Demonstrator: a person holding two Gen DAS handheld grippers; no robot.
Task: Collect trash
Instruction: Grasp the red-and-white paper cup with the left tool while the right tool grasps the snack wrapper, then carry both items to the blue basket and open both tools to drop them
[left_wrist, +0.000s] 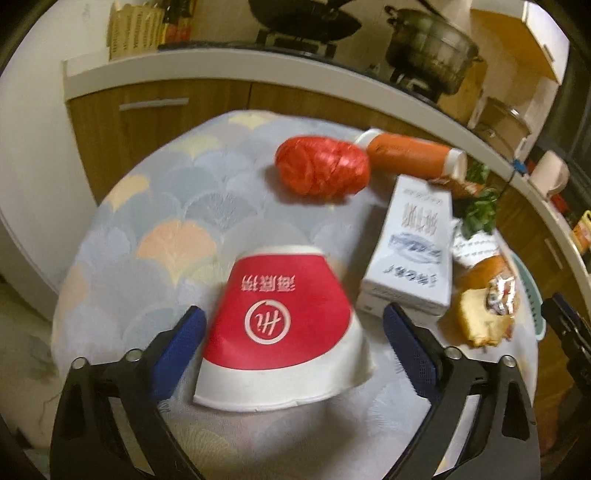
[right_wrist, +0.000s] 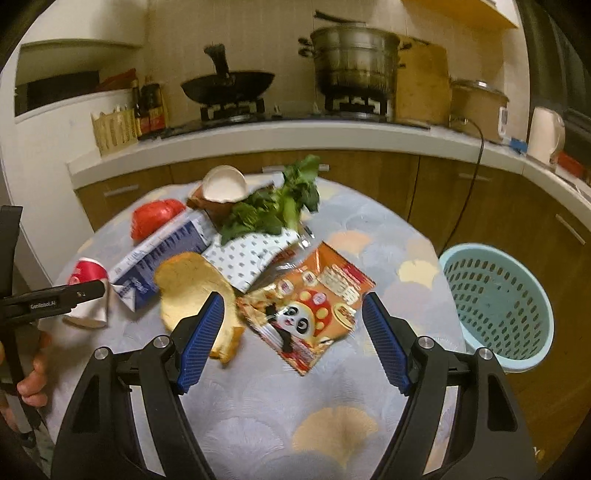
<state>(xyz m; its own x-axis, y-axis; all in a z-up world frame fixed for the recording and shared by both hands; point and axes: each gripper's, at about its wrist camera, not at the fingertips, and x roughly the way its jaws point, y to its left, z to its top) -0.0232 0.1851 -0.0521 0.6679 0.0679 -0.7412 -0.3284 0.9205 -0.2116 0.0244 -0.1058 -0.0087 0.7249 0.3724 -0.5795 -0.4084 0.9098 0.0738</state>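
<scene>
A red and white paper cup lies on its side on the round table. My left gripper is open, one finger on each side of the cup, not touching it. The cup also shows in the right wrist view. My right gripper is open above an orange panda snack wrapper, with a piece of bread by its left finger. A white and blue milk carton, a red plastic bag, an orange cup and leafy greens lie further back.
A light blue mesh basket stands off the table's right edge. The patterned tablecloth covers the table. Behind it runs a kitchen counter with a wok, a steel pot and a rice cooker. The left gripper's body shows at left.
</scene>
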